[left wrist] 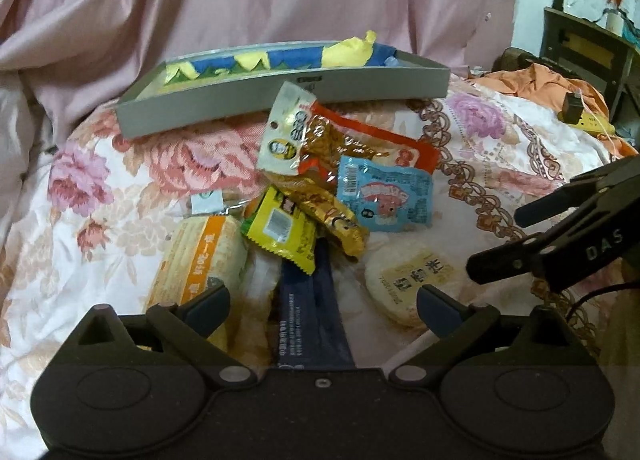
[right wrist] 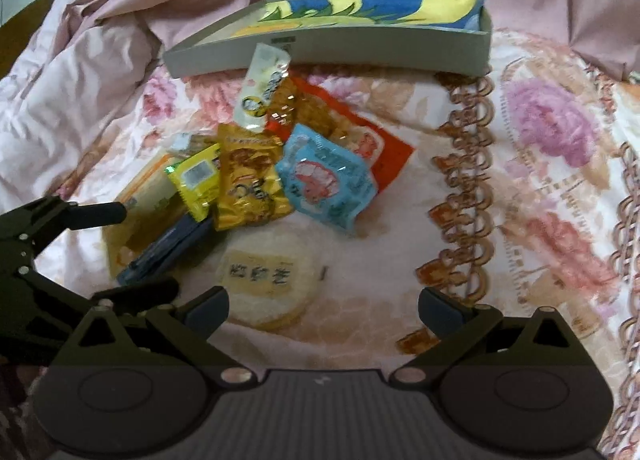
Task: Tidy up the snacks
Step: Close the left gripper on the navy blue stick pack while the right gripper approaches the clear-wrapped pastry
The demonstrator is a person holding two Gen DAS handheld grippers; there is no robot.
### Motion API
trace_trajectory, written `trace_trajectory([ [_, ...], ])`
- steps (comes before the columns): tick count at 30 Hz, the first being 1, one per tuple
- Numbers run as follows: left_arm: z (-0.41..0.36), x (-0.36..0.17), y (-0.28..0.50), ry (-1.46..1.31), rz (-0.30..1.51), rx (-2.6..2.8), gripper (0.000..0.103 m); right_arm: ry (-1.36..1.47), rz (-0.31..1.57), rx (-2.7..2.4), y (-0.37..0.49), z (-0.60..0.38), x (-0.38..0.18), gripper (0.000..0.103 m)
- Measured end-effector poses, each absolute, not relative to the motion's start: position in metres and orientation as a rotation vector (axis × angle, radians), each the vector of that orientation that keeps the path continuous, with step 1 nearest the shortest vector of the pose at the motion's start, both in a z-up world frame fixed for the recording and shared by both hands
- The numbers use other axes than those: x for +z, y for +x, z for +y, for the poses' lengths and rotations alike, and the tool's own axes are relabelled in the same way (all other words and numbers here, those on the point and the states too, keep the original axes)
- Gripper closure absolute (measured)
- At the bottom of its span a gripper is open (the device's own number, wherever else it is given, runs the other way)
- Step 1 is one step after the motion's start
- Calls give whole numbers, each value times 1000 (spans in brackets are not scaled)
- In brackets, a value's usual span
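Left wrist view: the left gripper [left wrist: 322, 310] hovers low over the near end of the snack pile on the bed [left wrist: 100, 200], its fingers [left wrist: 208, 306] spread wide with nothing between them. Directly under the gap lies a dark blue packet [left wrist: 308, 312], half buried under a yellow packet [left wrist: 282, 236]. To its left sits a rice cracker pack with an orange band [left wrist: 200, 264], to its right a round rice cake [left wrist: 408, 280]. The right gripper [right wrist: 322, 310] is also spread apart and empty, hanging just short of the round rice cake [right wrist: 266, 284].

Further on, a gold packet [left wrist: 328, 212], a light blue packet [left wrist: 384, 196], a red packet [left wrist: 380, 140] and a white packet [left wrist: 286, 128] overlap one another. Beyond them stands the gray tray [left wrist: 224, 108], with a blue and yellow bag [left wrist: 280, 60] already in it.

The step in hand looks like a first pick from the heap. The rice cake lies alone, so it seems the cleaner grab for the right gripper: come down flat and close on its edges. The dark blue packet is pinned, so lifting the yellow one first would likely avoid dragging its neighbours.
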State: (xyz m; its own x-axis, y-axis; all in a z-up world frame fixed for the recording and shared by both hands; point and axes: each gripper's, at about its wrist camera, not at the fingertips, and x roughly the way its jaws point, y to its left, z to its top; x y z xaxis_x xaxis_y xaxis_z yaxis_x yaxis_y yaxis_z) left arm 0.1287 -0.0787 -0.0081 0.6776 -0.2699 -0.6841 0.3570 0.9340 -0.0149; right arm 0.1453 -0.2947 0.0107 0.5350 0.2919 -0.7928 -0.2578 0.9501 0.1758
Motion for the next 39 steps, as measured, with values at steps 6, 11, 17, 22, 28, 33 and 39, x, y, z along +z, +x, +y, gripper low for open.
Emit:
trace_trajectory([
  [6,-86,-14,145,134,817,-310,17,-26,962,364,143,-282,9,0],
  [11,-90,-18,161,105,857,-278,29,-110,953,389,138,-267,7,0],
  [17,-84,-26,168,61,911,-262,58,-107,959,412,143,-260,1,2],
  [22,-71,-26,160,15,880,-269,65,-67,976,428,148,-257,-6,7],
  [28,-69,-27,156,-1,860,-272,65,-85,966,431,151,-241,-14,16],
  [33,-69,-28,158,-10,862,-273,63,-140,939,399,154,-227,-21,17],
  [39,-70,-28,161,-22,869,-266,62,-173,926,363,157,-222,-28,10],
])
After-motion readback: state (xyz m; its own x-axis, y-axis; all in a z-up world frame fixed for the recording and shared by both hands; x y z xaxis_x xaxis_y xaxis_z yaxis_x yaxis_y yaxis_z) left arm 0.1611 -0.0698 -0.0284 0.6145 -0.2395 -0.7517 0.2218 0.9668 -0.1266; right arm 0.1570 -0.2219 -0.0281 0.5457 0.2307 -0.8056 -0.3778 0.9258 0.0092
